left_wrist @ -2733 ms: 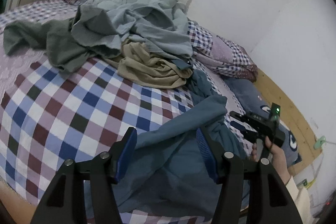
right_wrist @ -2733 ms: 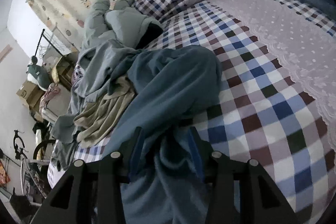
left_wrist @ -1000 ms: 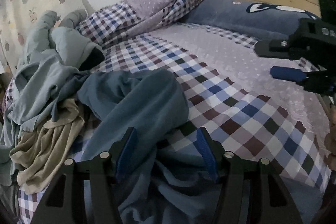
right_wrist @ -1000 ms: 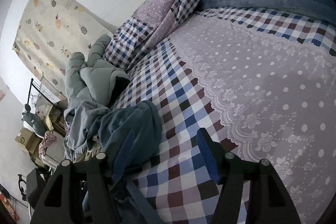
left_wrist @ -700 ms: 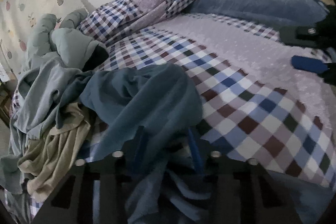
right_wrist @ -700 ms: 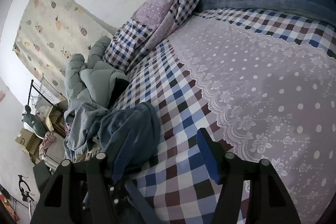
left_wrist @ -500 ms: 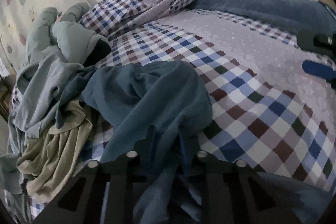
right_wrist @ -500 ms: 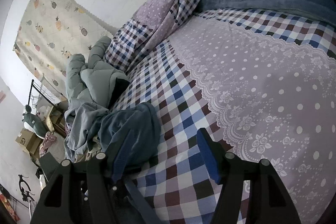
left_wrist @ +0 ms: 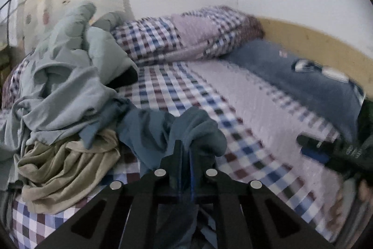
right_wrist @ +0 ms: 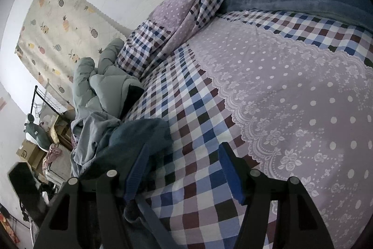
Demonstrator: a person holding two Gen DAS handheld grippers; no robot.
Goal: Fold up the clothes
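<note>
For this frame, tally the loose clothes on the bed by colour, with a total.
Dark blue: 1, the dark blue garment pinched in the left tongs.
Light grey-blue: 1, the light grey-blue garment, though that heap may hide more.
Khaki: 1, the khaki garment.
Pale green: 1, the padded jacket.
Total: 4 garments visible.

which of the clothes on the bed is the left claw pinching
The dark blue garment: the left claw is shut on a bunched fold of it. The tan garment and the pale grey-blue clothes lie heaped beside it, ungripped.
</note>
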